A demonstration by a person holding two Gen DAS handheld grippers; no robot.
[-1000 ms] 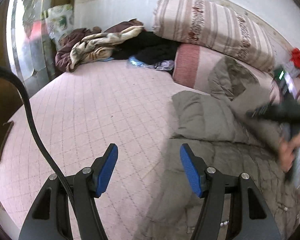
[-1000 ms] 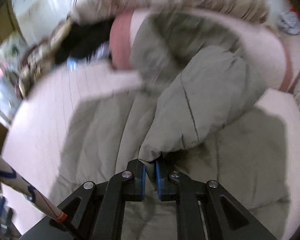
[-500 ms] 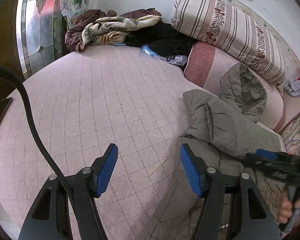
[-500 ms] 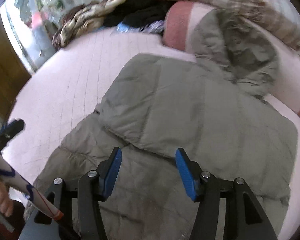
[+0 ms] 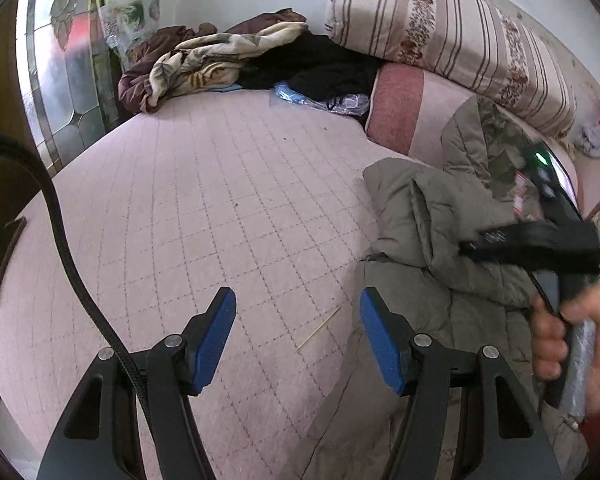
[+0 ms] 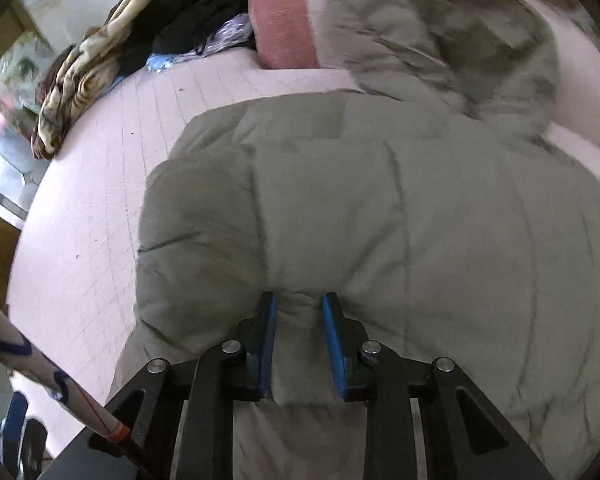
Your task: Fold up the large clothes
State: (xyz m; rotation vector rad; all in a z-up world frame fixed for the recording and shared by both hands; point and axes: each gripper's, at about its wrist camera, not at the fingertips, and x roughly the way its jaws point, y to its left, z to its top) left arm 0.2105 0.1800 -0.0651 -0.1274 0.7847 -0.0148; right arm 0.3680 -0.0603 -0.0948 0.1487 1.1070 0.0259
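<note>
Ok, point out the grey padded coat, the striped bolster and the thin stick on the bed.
grey padded coat (image 6: 380, 208), right wrist view, folded upper layer.
striped bolster (image 5: 452, 36), left wrist view, middle.
thin stick (image 5: 318, 328), left wrist view, mid-length.

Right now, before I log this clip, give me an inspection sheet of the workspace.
Surface: bed with pink quilted cover, mostly bare.
Job's things: olive coat partly folded on the bed, hood against the bolster.
Clutter: blanket, dark clothes, plastic bag, thin stick.
Tongs: left tongs open, empty; right tongs closing on a coat fold.
Cables: black cable by left tongs.
Surroundings: striped pillow, glass door.
</note>
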